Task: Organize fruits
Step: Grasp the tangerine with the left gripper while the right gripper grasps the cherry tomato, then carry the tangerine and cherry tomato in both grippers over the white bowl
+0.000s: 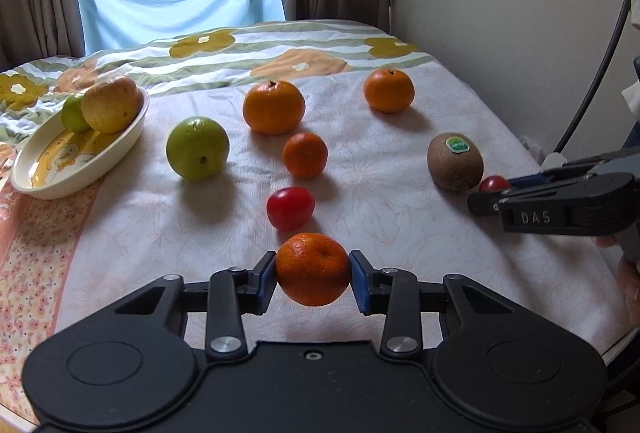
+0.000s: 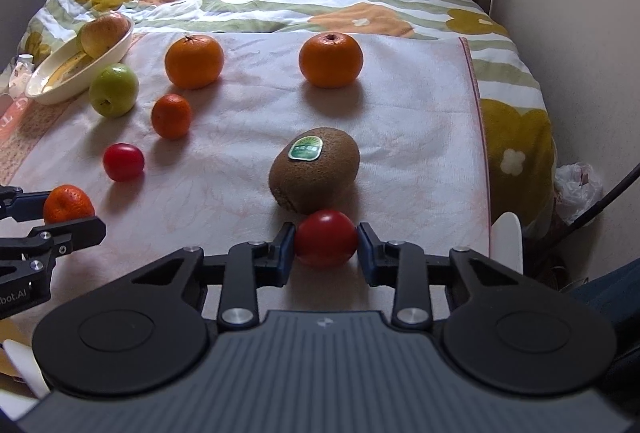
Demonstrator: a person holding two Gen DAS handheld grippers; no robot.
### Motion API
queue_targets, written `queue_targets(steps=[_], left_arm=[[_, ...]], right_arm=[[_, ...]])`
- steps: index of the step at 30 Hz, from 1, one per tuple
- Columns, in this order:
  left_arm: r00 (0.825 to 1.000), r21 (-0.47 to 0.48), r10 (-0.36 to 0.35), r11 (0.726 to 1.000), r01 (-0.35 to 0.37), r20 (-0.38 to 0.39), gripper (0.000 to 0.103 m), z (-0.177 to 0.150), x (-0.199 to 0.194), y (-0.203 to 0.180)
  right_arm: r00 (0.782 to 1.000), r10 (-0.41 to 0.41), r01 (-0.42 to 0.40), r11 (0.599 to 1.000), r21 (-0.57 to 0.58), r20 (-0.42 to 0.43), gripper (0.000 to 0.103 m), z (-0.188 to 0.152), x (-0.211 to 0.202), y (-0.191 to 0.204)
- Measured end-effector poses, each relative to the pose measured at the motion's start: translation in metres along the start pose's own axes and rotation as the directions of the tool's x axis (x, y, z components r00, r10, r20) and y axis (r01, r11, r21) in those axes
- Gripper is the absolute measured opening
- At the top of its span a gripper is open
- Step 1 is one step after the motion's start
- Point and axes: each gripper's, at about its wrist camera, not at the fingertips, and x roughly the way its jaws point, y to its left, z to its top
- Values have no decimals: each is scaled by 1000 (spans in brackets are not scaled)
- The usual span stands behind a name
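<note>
1. I read the left gripper (image 1: 313, 273) as pinching a small round orange mandarin with dimpled peel (image 1: 313, 269); both blue pads press its sides at the widest girth. The mandarin sits at the near edge of the pale pink quilted cloth (image 1: 400, 193), and I cannot tell whether it is lifted clear of it.
2. I read the right gripper (image 2: 326, 247) as pinching a small glossy red tomato (image 2: 326, 244), which lies on the cloth and touches the brown fuzzy oval kiwi with a green sticker (image 2: 315, 169) behind it.
3. Handling, as I judge it: the mandarin is light, with a soft, loose peel that gives under pressure; I hold it across the equator. The tomato is light, smooth and slippery, and its thin skin bruises or splits easily; I keep the pinch gentle and centred.
4. Outward, a second red tomato (image 1: 290, 208), a smaller mandarin (image 1: 305, 155), two large oranges (image 1: 273, 107) (image 1: 388, 90) and a smooth green apple (image 1: 197, 148) lie apart on the cloth.
5. At far left, the cream oval ceramic dish (image 1: 48, 177) holds a yellow-red apple (image 1: 110, 104) and a small green fruit (image 1: 73, 113); I judge it the likely destination.
</note>
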Motion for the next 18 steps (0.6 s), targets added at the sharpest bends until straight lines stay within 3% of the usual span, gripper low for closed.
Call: queue_targets(steps=[10, 18], left_arm=[[998, -37, 35, 999, -33, 54, 42, 17, -41, 13], [994, -78, 46, 996, -38, 104, 42, 35, -83, 51]], right_arm=[[999, 44, -43, 999, -9, 13, 48, 16, -40, 25], [996, 76, -75, 997, -23, 41, 48, 45, -75, 67]])
